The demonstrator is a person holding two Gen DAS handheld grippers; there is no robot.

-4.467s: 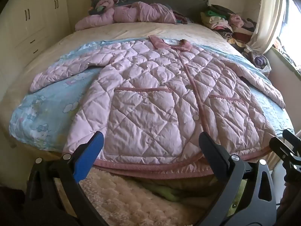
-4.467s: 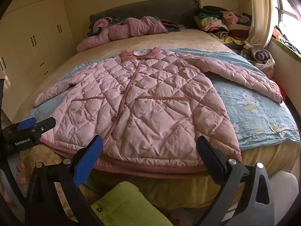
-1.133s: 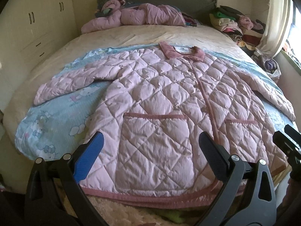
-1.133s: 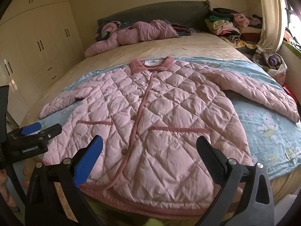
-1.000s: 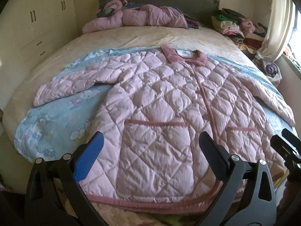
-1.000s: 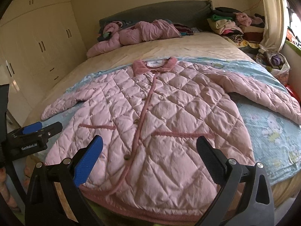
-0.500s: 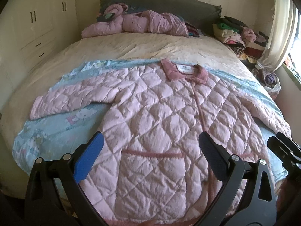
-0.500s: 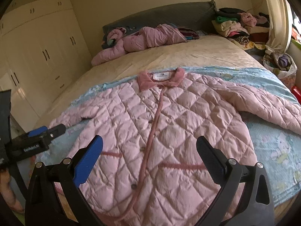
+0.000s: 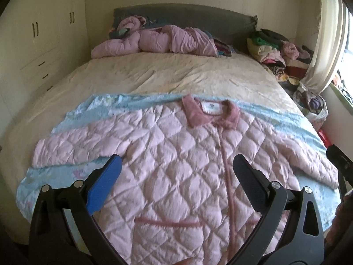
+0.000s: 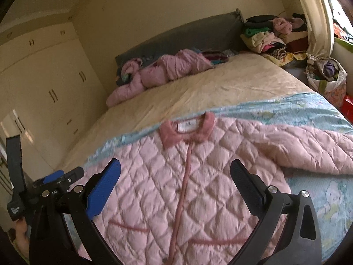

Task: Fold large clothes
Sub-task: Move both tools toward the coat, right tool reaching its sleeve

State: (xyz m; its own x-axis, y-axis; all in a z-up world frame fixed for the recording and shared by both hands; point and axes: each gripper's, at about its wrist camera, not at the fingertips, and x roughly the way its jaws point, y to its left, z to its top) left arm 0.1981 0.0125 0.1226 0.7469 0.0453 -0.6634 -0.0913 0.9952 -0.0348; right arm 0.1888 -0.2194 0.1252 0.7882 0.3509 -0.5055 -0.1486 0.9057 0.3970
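Observation:
A large pink quilted jacket (image 9: 176,154) lies flat and face up on a light blue blanket (image 9: 132,101) on the bed, collar (image 9: 209,112) far, sleeves spread left and right. It also shows in the right wrist view (image 10: 198,165). My left gripper (image 9: 176,172) is open and empty, hovering over the jacket's left chest. My right gripper (image 10: 175,174) is open and empty, above the jacket's button line. The left gripper shows at the left edge of the right wrist view (image 10: 59,176).
A crumpled pink garment (image 9: 158,39) lies by the grey headboard (image 9: 198,17). A pile of clothes (image 9: 278,50) and a full bag (image 9: 313,103) stand right of the bed by the curtain. Cream wardrobes (image 9: 37,44) line the left wall.
Both grippers have moved forward and up over the jacket, from its hem toward the chest and collar. The right wrist view has tilted. Both stay open.

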